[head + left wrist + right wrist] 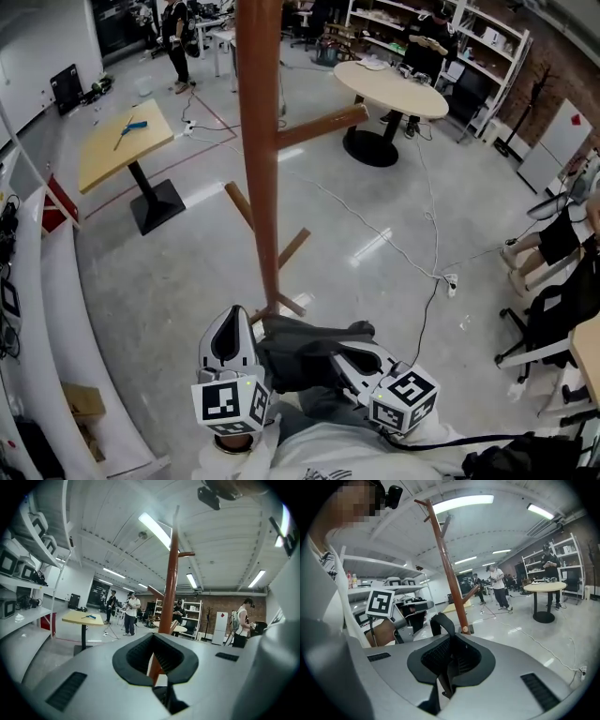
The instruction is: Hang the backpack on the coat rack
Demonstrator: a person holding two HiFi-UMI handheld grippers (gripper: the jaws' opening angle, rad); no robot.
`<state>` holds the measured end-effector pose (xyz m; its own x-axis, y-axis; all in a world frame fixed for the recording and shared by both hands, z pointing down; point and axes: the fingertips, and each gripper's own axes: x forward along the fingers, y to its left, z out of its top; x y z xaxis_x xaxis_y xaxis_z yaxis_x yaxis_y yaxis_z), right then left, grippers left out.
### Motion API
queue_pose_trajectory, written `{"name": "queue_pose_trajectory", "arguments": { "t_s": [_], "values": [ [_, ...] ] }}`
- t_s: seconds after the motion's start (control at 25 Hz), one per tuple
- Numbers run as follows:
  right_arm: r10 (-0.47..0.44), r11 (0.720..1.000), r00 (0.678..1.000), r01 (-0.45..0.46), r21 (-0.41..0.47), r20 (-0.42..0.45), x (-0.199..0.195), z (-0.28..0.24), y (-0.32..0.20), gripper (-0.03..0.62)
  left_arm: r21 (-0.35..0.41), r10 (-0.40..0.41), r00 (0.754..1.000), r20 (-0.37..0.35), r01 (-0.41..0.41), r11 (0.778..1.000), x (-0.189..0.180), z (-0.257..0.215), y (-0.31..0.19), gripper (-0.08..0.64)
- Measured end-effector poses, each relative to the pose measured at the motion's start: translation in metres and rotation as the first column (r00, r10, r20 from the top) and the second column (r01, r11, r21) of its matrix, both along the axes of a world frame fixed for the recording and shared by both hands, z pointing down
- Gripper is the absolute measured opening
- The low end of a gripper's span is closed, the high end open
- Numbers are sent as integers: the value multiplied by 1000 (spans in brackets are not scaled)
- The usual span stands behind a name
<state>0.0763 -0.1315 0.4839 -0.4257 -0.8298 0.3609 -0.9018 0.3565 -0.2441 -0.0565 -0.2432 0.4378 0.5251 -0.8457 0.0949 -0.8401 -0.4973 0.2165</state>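
Note:
The brown wooden coat rack [261, 141] stands just ahead of me, its pole rising past my head, with a peg [323, 127] pointing right and lower pegs near its foot. The dark grey backpack [305, 354] hangs between my two grippers at the bottom of the head view, close to the pole's base. My left gripper [249, 321] is shut on the backpack's left side; dark fabric [171, 702] shows at its jaws [161, 686]. My right gripper [354, 354] [445, 677] is shut on a strap, and the black handle loop [442, 623] arches above it. The pole [449, 573] rises behind.
A square wooden table [127, 141] stands back left and a round table [389, 86] back right. A cable with a power strip [450, 279] crosses the floor at right. White curved shelving [56, 309] lines the left; office chairs [553, 314] sit at the right. People [176, 37] stand far back.

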Motion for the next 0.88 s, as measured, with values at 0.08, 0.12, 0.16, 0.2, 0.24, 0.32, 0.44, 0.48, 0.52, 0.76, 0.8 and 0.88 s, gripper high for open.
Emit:
{"name": "queue_pose_trajectory", "arguments": {
  "t_s": [0.08,0.12,0.16,0.2,0.24,0.32,0.44,0.48,0.52,0.76,0.8,0.88],
  "values": [
    [3,1000,1000,-3,-16,10,7,3,-3,25,3,-11,1000,1,11,1000,-1,-2,-7,3],
    [4,1000,1000,-4,-28,18,10,5,-4,25,3,-19,1000,2,19,1000,-3,-2,-10,3],
    [6,999,1000,-5,-40,24,12,8,-4,25,2,-30,1000,3,30,1000,-6,-2,-14,3],
    [9,999,1000,-8,-49,23,15,10,-5,25,0,-42,999,4,42,999,-10,-2,-18,3],
    [12,998,1000,-11,-55,19,19,12,-5,25,-2,-55,998,3,55,998,-13,-1,-22,3],
    [25,997,1000,-24,-67,14,29,17,-6,25,-9,-80,997,-5,80,997,-18,-1,-29,3],
    [61,994,998,-58,-92,20,47,27,-6,25,-22,-99,995,-18,98,995,-18,-1,-35,3],
    [75,992,997,-72,-102,20,54,30,-8,25,-22,-99,995,-15,98,995,-16,-2,-36,3],
    [90,990,996,-87,-112,21,60,33,-10,25,-20,-97,995,-9,96,995,-14,-2,-36,3],
    [157,982,988,-156,-104,4,99,35,-44,25,-18,-96,995,20,96,995,-8,0,-41,3],
    [165,982,986,-164,-97,0,106,32,-52,25,-21,-102,995,23,102,995,-8,0,-42,3],
    [181,980,984,-180,-85,2,120,25,-70,25,-26,-116,993,27,116,993,-10,0,-43,3]
  ]
}}
